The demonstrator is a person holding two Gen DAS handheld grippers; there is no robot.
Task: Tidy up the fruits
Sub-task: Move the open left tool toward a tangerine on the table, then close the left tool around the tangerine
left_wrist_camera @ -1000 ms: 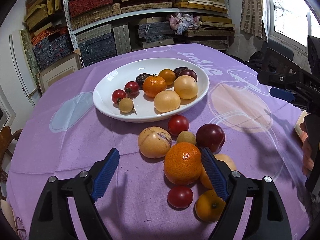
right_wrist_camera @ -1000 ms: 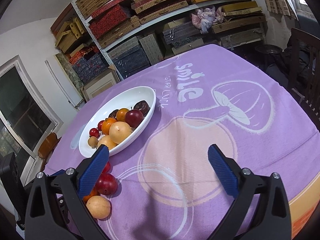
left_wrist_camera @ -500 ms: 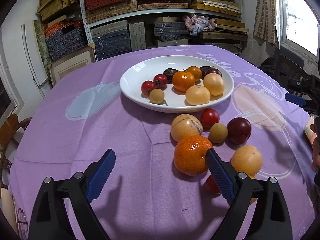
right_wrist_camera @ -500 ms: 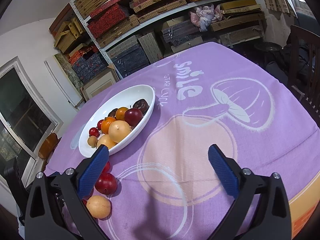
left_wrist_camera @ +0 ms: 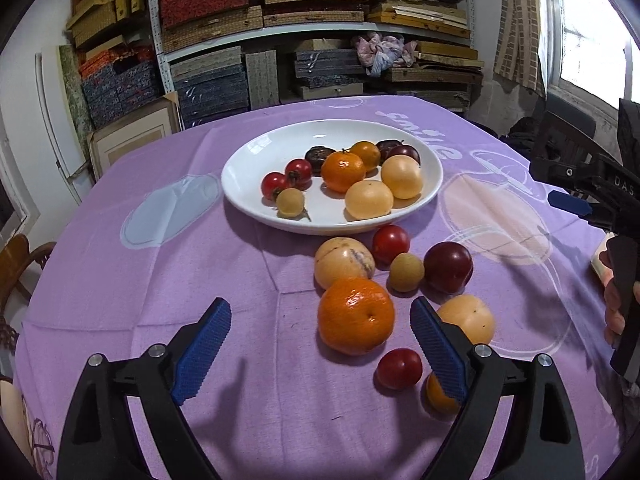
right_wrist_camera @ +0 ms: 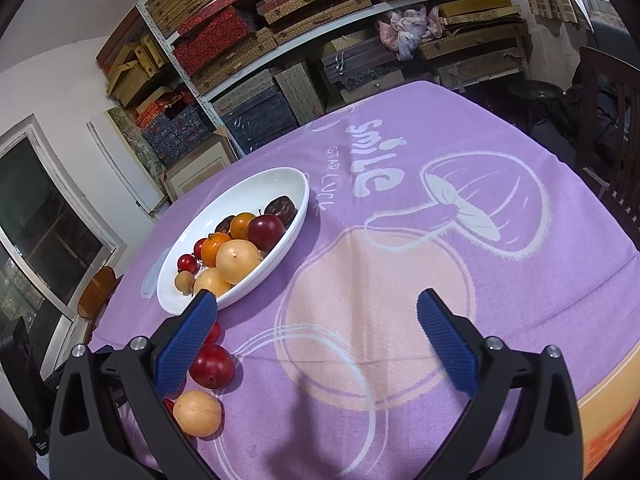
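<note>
Left gripper (left_wrist_camera: 320,338) pulled off the round, upright mandarin (left_wrist_camera: 355,315); jaws wide

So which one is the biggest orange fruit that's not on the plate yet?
Find the white plate on the purple cloth, then the fruits lying loose in front of it. The big tangerine is nearest the left gripper: bright orange and dimpled, unlike its smooth neighbours.

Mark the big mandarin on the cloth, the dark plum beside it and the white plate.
big mandarin (left_wrist_camera: 355,315), left wrist view, centre of peel.
dark plum (left_wrist_camera: 448,267), left wrist view, middle of skin.
white plate (left_wrist_camera: 240,168), left wrist view, bare left rim.
</note>
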